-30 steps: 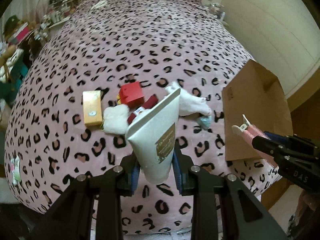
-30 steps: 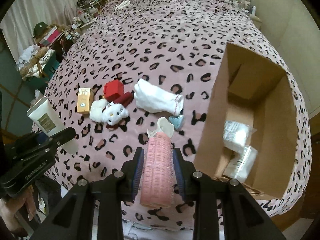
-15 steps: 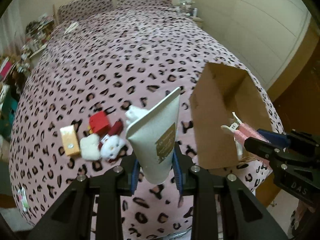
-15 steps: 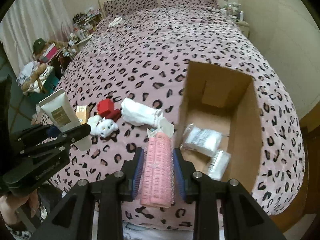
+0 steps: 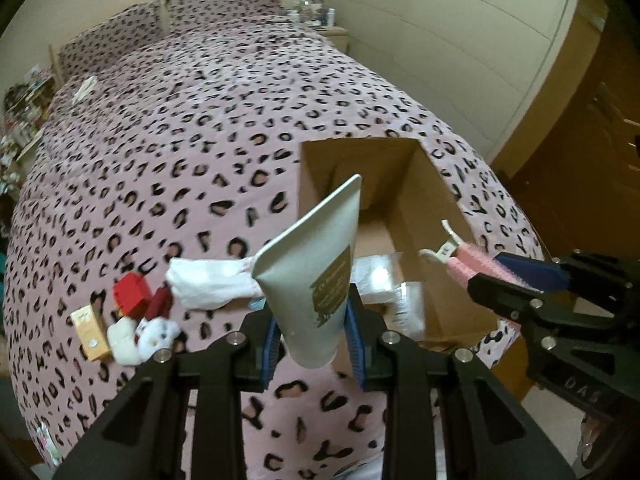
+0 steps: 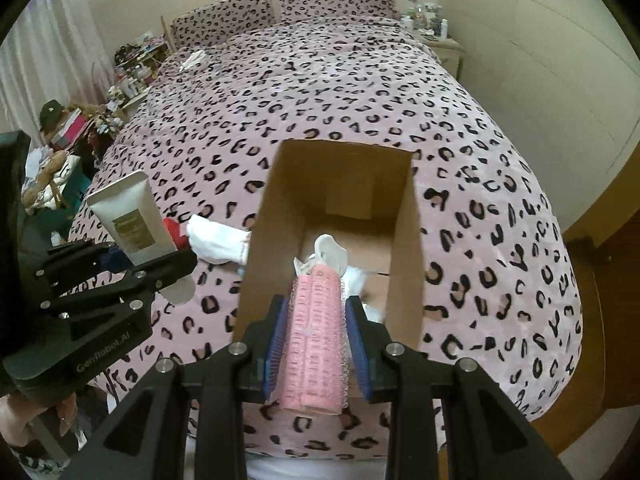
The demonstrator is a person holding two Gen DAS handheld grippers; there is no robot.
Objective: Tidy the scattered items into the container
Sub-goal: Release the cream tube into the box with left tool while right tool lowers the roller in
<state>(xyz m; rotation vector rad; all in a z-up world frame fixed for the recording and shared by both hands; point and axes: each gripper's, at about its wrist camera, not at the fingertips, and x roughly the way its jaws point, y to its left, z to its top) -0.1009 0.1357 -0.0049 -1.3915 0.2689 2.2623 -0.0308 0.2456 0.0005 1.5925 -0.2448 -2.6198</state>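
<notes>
My left gripper [image 5: 314, 334] is shut on a pale green cream tube [image 5: 316, 268], held upright just left of the open cardboard box [image 5: 416, 184]. My right gripper [image 6: 314, 336] is shut on a pink hair roller [image 6: 316, 332] with a white clip at its tip, held over the box's near end [image 6: 256, 240]. White packets [image 5: 384, 276] lie inside the box. On the bed left of the box lie a white sock [image 5: 208, 284], a red box [image 5: 130, 290], a white plush toy [image 5: 158, 334] and an orange carton [image 5: 90, 332].
The leopard-print bed [image 6: 320, 92] fills both views. A nightstand with bottles [image 6: 430, 26] stands at the far right, cluttered shelves [image 6: 132, 76] at the left. A wall runs along the right side, a wooden floor [image 6: 600, 280] below it.
Both grippers have swung right toward the box with their items still held. The roller is now over the box's near end; the tube is close beside its left wall.
</notes>
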